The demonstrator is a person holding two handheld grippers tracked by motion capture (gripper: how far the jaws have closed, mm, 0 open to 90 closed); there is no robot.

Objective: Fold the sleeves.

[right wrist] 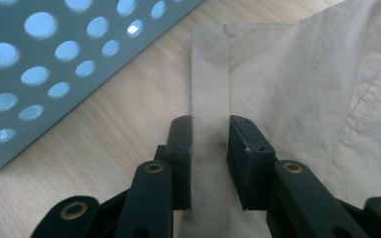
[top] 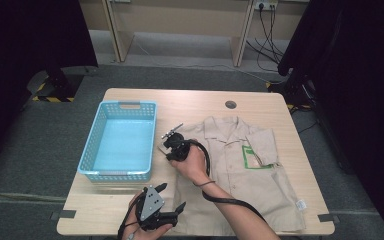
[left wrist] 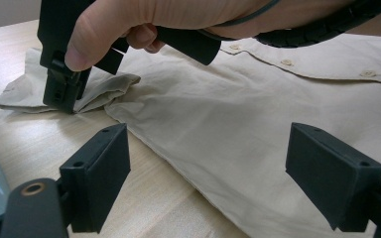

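A beige short-sleeved shirt (top: pixel 240 165) lies spread flat on the wooden table (top: pixel 195 100), collar toward the far side. My right gripper (top: pixel 167 149) points down at the shirt's left sleeve (top: pixel 163 146), close to the basket. In the right gripper view its jaws (right wrist: pixel 209 134) stand on either side of the sleeve's hemmed edge (right wrist: pixel 209 74), with the cloth pinched between the pads. The left gripper view shows the sleeve (left wrist: pixel 104 89) bunched up at that gripper's tips (left wrist: pixel 62 99). My left gripper (top: pixel 172 196) hovers open near the front edge, its pads (left wrist: pixel 104 173) wide apart over the shirt's side hem (left wrist: pixel 238 124).
A light blue perforated basket (top: pixel 97 135) stands left of the shirt, its wall (right wrist: pixel 54 59) near the held sleeve. A green tag (top: pixel 252 157) sits on the chest pocket. A round cable hole (top: pixel 230 104) is at the table's far side. Black curtains flank the table.
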